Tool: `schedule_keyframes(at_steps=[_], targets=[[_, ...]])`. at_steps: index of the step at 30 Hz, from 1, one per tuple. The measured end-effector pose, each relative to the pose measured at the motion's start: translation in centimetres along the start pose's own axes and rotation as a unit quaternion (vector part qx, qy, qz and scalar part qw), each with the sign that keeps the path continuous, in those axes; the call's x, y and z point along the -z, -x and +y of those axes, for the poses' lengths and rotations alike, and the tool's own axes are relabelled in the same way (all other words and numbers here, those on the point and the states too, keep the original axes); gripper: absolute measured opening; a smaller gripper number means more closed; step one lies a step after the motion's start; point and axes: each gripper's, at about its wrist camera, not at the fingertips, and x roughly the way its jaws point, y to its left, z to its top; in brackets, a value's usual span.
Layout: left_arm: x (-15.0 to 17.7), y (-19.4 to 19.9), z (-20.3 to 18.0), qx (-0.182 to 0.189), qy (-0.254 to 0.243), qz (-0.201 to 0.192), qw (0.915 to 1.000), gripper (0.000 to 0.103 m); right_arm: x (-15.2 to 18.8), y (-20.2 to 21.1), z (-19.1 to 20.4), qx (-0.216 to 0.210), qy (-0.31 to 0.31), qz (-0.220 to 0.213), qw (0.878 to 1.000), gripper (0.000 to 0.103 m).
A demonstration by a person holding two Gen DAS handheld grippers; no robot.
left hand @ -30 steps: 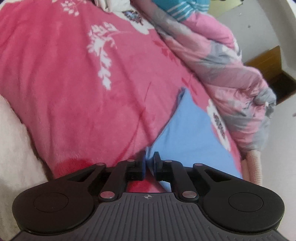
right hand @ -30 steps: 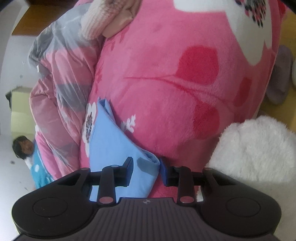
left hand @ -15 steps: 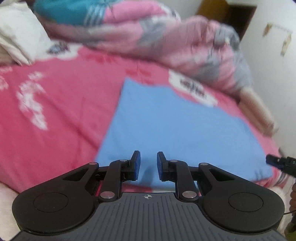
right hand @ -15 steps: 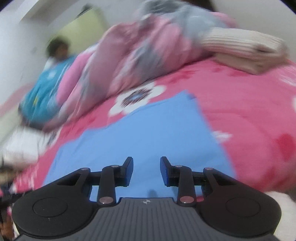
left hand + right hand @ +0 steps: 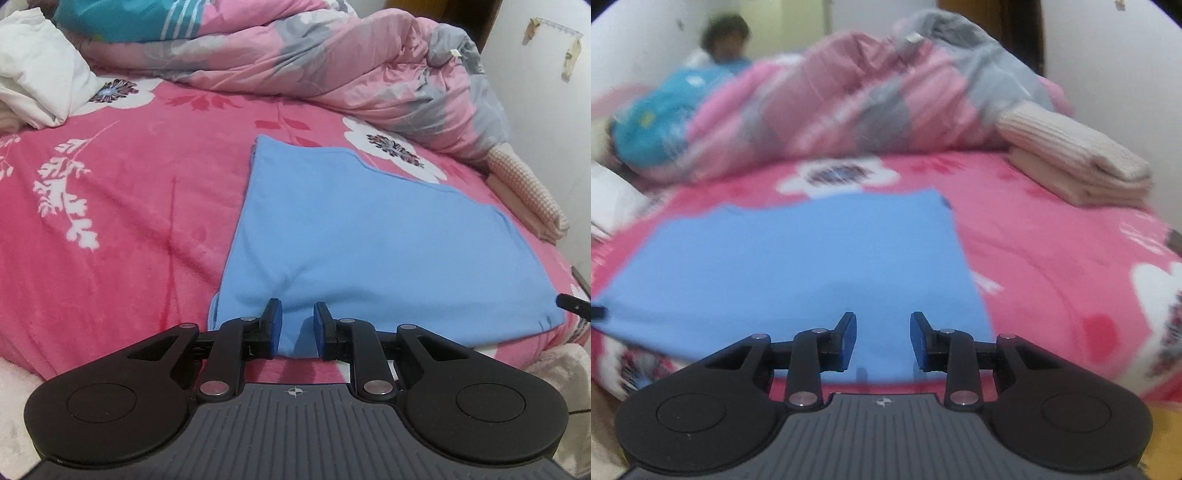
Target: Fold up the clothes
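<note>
Both grippers, left [image 5: 295,326] and right [image 5: 882,341], hang slightly open and empty over the shirt's [image 5: 369,236] near edge, probably lining up a fold.

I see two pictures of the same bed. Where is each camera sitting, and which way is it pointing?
Left wrist view: sits on the left gripper, looking forward and down over the blue garment on the pink blanket; its open fingers show.
Right wrist view: sits on the right gripper, facing the same garment's near edge; its open fingers show.
Shared: the garment, the blanket, the crumpled quilt and the folded cream knit.
</note>
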Motion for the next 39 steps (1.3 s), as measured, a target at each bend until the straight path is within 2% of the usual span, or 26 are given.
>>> schedule_keyframes(at_steps=[1,3,7,9,12,15,16,18,20,21,24,27,29,31,32,35,36,38,39], targets=[[-0.1,0.3,0.0,-0.006,-0.003,0.000,1.0000,0.019,0.2,-0.7,0.1,-0.003,0.004,0.005,1.000,0.034],[-0.5,1.4,0.0,-0.031,-0.014,-0.010,0.9994,0.020,1.0,-2.5,-0.5,0.030,0.008,0.050,0.998,0.033],[-1.6,4.1,-0.1,-0.073,-0.045,-0.045,0.9953,0.026,0.7,-0.2,-1.5,0.039,-0.009,0.047,0.998,0.033],[-2.2,4.0,-1.1,-0.060,-0.069,-0.053,0.9944,0.028,-0.4,0.7,-0.9,0.033,0.004,0.020,0.999,0.033],[-2.7,1.7,-2.9,-0.026,-0.081,-0.054,0.9949,0.029,-1.9,0.0,1.1,-0.020,0.012,-0.025,0.999,0.033],[-2.4,-1.8,-3.3,-0.002,-0.064,-0.040,0.9971,0.029,-1.9,-2.7,2.7,-0.065,0.021,-0.036,0.997,0.033],[-2.3,-2.9,-2.8,-0.018,-0.055,-0.032,0.9978,0.029,-1.7,-3.6,2.9,-0.066,0.028,-0.031,0.997,0.033],[-2.2,-3.6,-1.1,-0.033,-0.033,-0.030,0.9985,0.025,-0.8,-5.4,2.4,-0.031,0.039,0.002,0.999,0.033],[-2.8,-2.7,0.4,-0.046,-0.003,-0.034,0.9984,0.026,-0.2,-5.1,0.9,-0.030,0.019,0.004,0.999,0.033],[-3.3,-2.0,0.4,-0.065,-0.005,-0.041,0.9970,0.030,-0.2,-4.7,0.4,-0.027,0.006,0.009,1.000,0.033],[-4.9,-0.9,-0.5,-0.068,-0.031,-0.068,0.9949,0.031,-1.1,-3.6,-0.5,-0.006,-0.015,0.000,1.000,0.035],[-6.0,-3.6,-2.1,-0.015,-0.027,-0.047,0.9984,0.032,-2.4,-4.5,-0.3,-0.049,-0.039,-0.034,0.998,0.035],[-6.6,-5.9,-2.9,0.010,-0.020,-0.028,0.9993,0.032,-2.5,-6.0,0.1,-0.076,-0.051,-0.037,0.995,0.034],[-6.9,-8.6,-2.0,-0.003,0.008,-0.008,0.9999,0.031,-1.9,-8.4,0.1,-0.075,-0.062,-0.025,0.995,0.034],[-7.2,-9.2,-0.9,-0.013,0.030,-0.012,0.9994,0.024,-1.5,-8.8,-0.3,-0.074,-0.067,-0.026,0.995,0.031],[-9.1,-9.2,2.2,-0.012,0.106,-0.031,0.9938,0.024,-0.5,-8.9,-2.3,-0.095,-0.102,-0.042,0.989,0.031],[-9.9,-8.9,2.3,-0.020,0.105,-0.038,0.9935,0.029,-0.3,-8.8,-3.0,-0.102,-0.117,-0.046,0.987,0.031],[-11.4,-8.5,1.7,-0.034,0.084,-0.057,0.9943,0.033,-0.2,-8.9,-3.8,-0.116,-0.138,-0.049,0.982,0.032],[-11.8,-8.5,1.3,-0.014,0.078,-0.060,0.9951,0.033,-0.1,-9.0,-4.1,-0.122,-0.148,-0.050,0.980,0.032]])
